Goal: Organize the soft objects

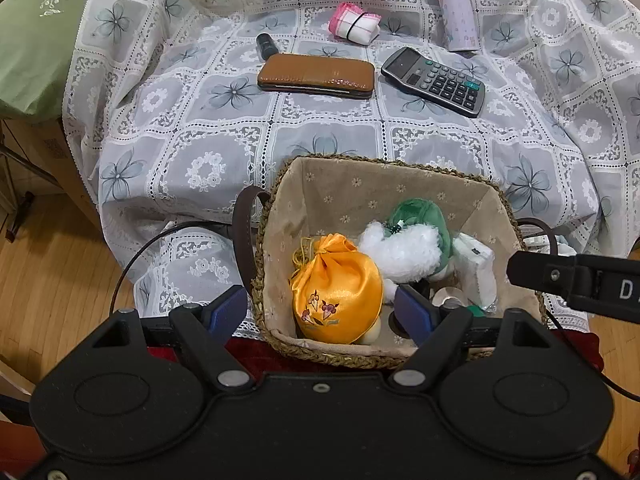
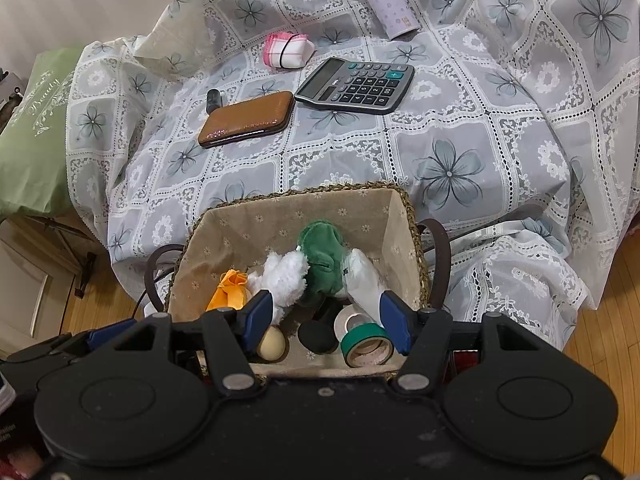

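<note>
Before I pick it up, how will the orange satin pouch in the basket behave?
The orange satin pouch looks glossy, so it may slip between the fingers. Its bulging, wrinkled body suggests it will yield and sag rather than stay stiff. The gathered neck probably offers the surest hold.

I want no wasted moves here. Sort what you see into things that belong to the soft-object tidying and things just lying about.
Belongs to the job:
- woven basket
- orange satin pouch
- white and green plush toy
- folded pink and white cloth, still out on the tablecloth

Just lying about:
- calculator
- brown case
- purple bottle
- tape rolls in the basket
</note>
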Demonstrator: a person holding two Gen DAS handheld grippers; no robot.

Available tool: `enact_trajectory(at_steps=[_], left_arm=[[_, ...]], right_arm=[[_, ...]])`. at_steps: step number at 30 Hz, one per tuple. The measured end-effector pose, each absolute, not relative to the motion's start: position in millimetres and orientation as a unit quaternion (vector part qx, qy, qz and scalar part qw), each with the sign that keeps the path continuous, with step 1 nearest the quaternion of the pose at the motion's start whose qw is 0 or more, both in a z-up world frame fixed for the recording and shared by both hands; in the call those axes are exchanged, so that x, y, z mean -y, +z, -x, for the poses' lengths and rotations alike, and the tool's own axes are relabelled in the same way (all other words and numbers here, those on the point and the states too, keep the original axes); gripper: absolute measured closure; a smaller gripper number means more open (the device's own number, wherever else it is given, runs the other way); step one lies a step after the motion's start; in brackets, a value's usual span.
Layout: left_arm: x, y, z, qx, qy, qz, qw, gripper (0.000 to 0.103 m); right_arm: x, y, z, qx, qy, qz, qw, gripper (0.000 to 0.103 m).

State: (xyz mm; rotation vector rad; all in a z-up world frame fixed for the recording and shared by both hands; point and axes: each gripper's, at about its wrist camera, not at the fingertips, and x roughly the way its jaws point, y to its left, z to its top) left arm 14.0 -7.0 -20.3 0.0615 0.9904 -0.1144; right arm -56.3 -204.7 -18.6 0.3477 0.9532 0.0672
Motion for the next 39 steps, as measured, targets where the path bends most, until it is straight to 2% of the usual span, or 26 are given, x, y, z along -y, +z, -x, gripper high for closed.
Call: enact_trajectory(at_steps=[34,39], left_arm=[[5.4,-31.6,-57.6,-0.513,-0.048,-0.037,0.856,0.026],[2.4,-25.0,-72.1,-0.519,-0.049,-0.031,0.853,0.023]], right_arm=[[198.7,-47.2,1.0,-0.534,0.037,-0.128,0.835,0.042],[199.4,-45.7,-19.7,-0.541,0.04,-0.124,0.831,0.042]])
